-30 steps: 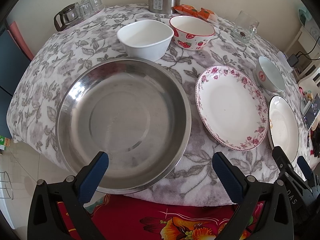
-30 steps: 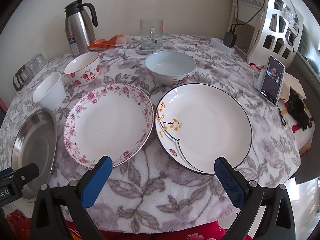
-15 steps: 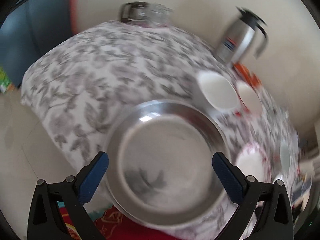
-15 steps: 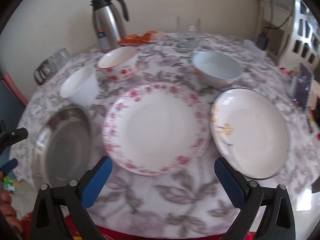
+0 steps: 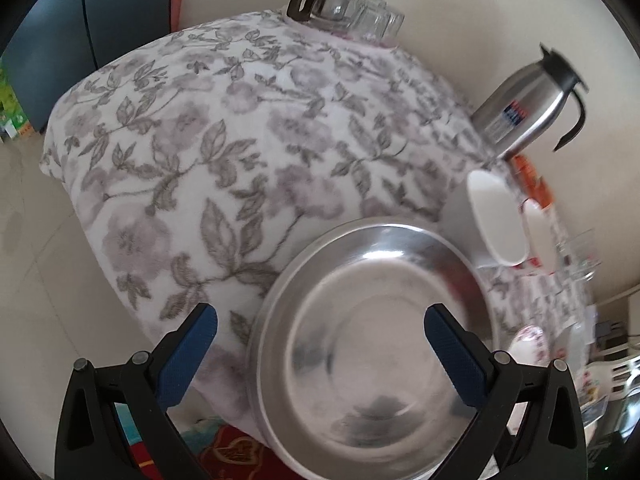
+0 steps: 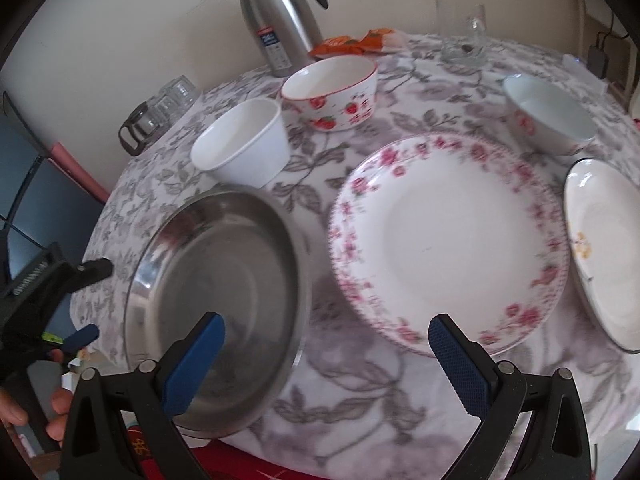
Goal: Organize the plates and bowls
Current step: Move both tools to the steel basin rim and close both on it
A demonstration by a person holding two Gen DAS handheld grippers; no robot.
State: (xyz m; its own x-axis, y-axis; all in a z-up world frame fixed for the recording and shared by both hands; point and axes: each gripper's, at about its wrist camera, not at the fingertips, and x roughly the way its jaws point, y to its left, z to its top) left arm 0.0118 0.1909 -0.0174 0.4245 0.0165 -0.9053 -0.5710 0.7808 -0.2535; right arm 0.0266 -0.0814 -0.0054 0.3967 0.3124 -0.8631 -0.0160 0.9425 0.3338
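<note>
A large steel basin (image 5: 372,344) (image 6: 216,304) sits at the table's near left edge. My left gripper (image 5: 320,344) hovers open over the basin's left rim, holding nothing. My right gripper (image 6: 326,360) hangs open above the cloth between the basin and the pink-flowered plate (image 6: 448,240). A black-rimmed plate with a yellow motif (image 6: 604,248) lies at the right. Behind stand a plain white bowl (image 6: 244,144) (image 5: 496,220), a strawberry bowl (image 6: 332,92) and a pale bowl (image 6: 548,116).
A steel thermos jug (image 6: 280,12) (image 5: 528,108), orange snack packets (image 6: 352,42), a glass mug (image 6: 464,32) and a glass pot with cups (image 5: 340,12) line the far edge. A flowered cloth (image 5: 224,152) covers the round table. A hand (image 6: 36,412) holds the left gripper.
Both wrist views have swung left. The left gripper now faces the table's left side and the basin's rim; the right gripper moved from the yellow-motif plate toward the basin and flowered plate.
</note>
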